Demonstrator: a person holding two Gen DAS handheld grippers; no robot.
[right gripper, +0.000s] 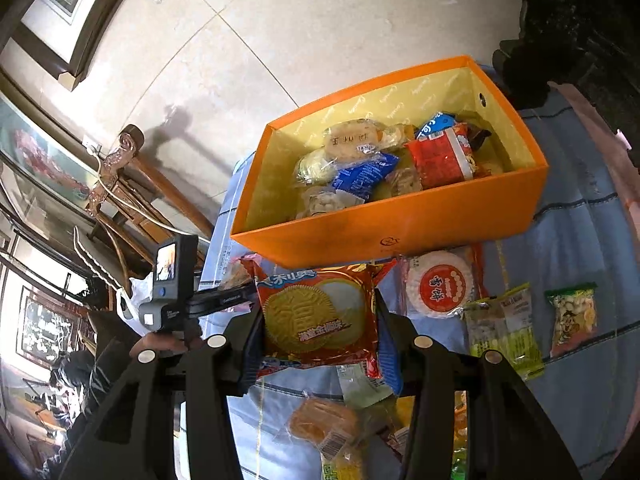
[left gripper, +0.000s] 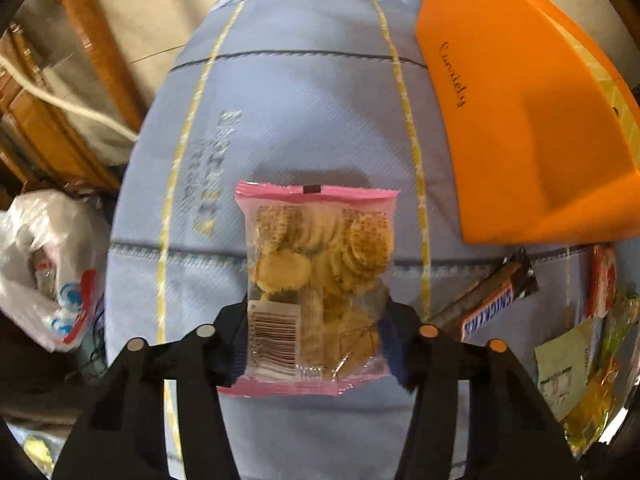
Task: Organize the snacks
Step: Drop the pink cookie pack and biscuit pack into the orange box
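Note:
A clear packet of round crackers with pink ends (left gripper: 320, 248) lies on the blue cloth (left gripper: 300, 100). My left gripper (left gripper: 316, 332) points down at it, and the pads press on the packet's near sides. To its upper right stands the orange box (left gripper: 520, 120). In the right wrist view, my right gripper (right gripper: 316, 340) is shut on a red packet with a big biscuit picture (right gripper: 320, 312), held just in front of the orange box (right gripper: 400, 220). Several snack packets fill the back of the box.
A Snickers bar (left gripper: 492, 308) and a pale green sachet (left gripper: 564, 368) lie right of the left gripper. On the cloth near the right gripper are a round rice-cracker packet (right gripper: 440, 284), two green packets (right gripper: 504, 328) and a wrapped pastry (right gripper: 320, 420). A white plastic bag (left gripper: 48, 272) sits off the table's left.

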